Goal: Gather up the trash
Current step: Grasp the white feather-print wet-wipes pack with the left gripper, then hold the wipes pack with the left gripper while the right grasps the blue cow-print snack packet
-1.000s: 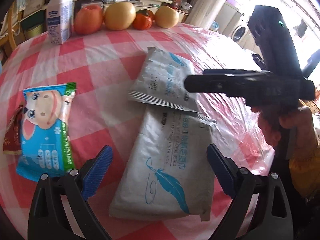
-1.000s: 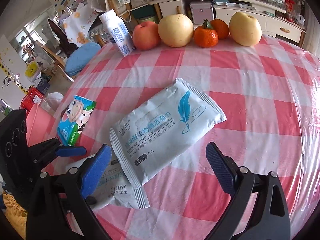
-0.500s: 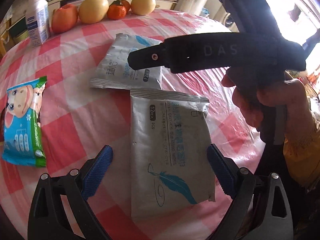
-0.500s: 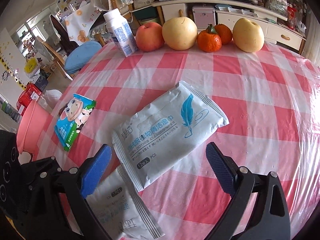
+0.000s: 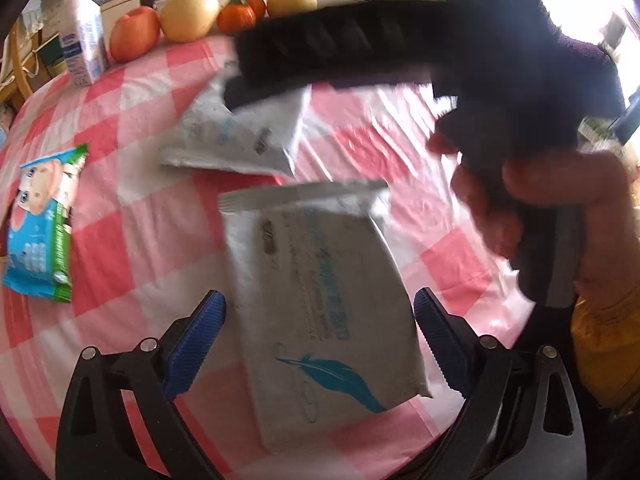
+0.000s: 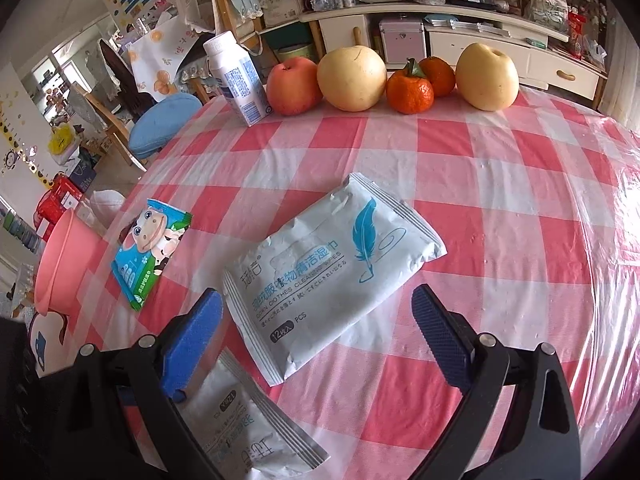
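From the left wrist, the left hand-held gripper [image 5: 320,344] hangs released, its blue pads straddling the near wipes pack [image 5: 324,304] flat on the surface [image 5: 120,248], likely lined up to pinch it; the right hand-held gripper's body and a hand [image 5: 532,196] cross the far right, partly hiding the far pack [image 5: 240,136]. From the right wrist, the right hand-held gripper [image 6: 316,340] is also released, over the far pack [image 6: 332,272]. A snack wrapper [image 6: 150,252] lies left beside a pink bin [image 6: 60,264], probably the drop; fruit [image 6: 352,78] and a bottle [image 6: 238,78] stand far, out of the way.
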The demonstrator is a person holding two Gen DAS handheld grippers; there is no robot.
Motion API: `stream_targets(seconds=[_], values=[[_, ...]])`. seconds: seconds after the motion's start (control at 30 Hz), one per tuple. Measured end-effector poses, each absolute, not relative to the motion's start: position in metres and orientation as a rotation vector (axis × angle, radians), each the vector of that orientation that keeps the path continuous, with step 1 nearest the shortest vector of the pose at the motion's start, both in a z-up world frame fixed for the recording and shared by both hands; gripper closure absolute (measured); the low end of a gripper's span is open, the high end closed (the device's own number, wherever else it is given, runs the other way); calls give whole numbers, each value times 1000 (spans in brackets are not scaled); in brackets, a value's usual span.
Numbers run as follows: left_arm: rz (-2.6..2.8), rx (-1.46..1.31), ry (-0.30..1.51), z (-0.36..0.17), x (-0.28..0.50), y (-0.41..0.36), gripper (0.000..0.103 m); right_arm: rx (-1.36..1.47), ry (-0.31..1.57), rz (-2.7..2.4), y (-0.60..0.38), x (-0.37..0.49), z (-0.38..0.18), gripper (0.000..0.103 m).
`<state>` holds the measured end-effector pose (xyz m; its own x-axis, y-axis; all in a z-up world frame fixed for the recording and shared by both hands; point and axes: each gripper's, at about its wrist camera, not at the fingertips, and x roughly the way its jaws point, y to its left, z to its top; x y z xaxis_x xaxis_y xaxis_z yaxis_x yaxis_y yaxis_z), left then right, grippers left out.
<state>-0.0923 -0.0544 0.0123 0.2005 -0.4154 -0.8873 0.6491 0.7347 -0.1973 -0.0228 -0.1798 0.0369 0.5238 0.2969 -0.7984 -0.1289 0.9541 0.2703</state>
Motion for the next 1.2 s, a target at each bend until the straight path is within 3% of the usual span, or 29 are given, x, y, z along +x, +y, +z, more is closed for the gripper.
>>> stream_targets(seconds=[0.27, 0.4, 0.63, 0.97, 1.2], values=[[-671, 396, 1034, 12, -112, -73, 9, 177, 981, 256, -179, -23, 38, 7], [-643, 348, 992, 19, -112, -67, 28, 191, 954, 253, -183, -24, 42, 7], [-660, 239, 986, 30, -110, -45, 39, 225, 899, 295, -180, -27, 48, 7], [-611, 26, 976, 37, -87, 9, 41, 398, 821, 332, -185, -31, 54, 7], [-498, -119, 872, 63, -66, 81, 41, 354, 822, 373, -149, -37, 55, 7]])
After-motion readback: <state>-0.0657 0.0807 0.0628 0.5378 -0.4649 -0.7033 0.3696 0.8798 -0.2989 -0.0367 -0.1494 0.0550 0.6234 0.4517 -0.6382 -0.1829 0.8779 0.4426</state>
